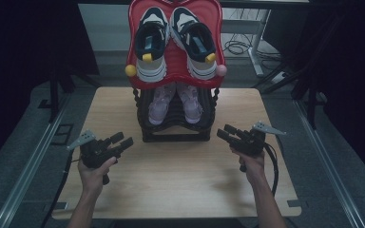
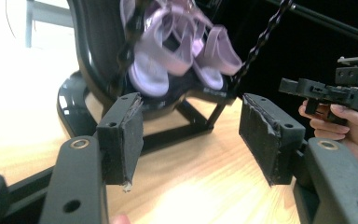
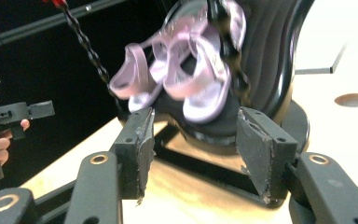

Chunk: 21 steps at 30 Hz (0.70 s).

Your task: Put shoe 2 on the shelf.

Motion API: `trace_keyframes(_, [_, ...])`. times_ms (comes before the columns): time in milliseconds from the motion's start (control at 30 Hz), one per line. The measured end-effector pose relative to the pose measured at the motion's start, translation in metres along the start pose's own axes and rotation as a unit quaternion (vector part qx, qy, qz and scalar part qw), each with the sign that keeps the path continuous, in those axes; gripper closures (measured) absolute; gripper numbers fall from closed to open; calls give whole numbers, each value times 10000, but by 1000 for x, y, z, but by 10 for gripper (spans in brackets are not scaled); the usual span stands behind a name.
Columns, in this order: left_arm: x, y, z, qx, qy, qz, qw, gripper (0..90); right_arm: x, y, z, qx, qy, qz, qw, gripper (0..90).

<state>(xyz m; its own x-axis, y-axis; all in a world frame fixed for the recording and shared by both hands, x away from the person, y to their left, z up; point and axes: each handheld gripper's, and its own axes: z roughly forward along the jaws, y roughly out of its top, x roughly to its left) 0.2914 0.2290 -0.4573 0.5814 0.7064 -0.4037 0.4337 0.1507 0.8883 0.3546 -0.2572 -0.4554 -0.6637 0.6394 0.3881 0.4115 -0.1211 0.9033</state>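
A two-tier shoe rack [image 1: 176,128] stands at the back middle of the wooden table [image 1: 171,180]. Its red upper shelf [image 1: 171,57] carries a pair of dark and white sneakers [image 1: 176,38]. The black lower shelf holds a pair of pink sandals [image 1: 176,102] [image 2: 177,51] [image 3: 177,79]. My left gripper [image 1: 122,140] [image 2: 191,140] hovers left of the rack's foot, open and empty. On the other side, my right gripper [image 1: 225,131] [image 3: 193,149] is open too, with nothing between its pads. Both point towards the rack's base.
Black chains [image 2: 261,42] [image 3: 86,44] hang at the rack's sides. A round hole [image 3: 354,99] is cut in the tabletop. Metal rails [image 1: 24,171] run along the floor at both sides, and cables [image 1: 237,47] lie behind the table.
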Motion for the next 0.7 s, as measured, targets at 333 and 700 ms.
trace_keyframes(333, [7,-21,8,271,156,-74,9995,402,-5,-29,12,537,-225,-57,9983,460])
trace_keyframes(700, [11,-28,10,342,209,-136,9991,404,-2,-33,15,549,-210,-107,9982,457])
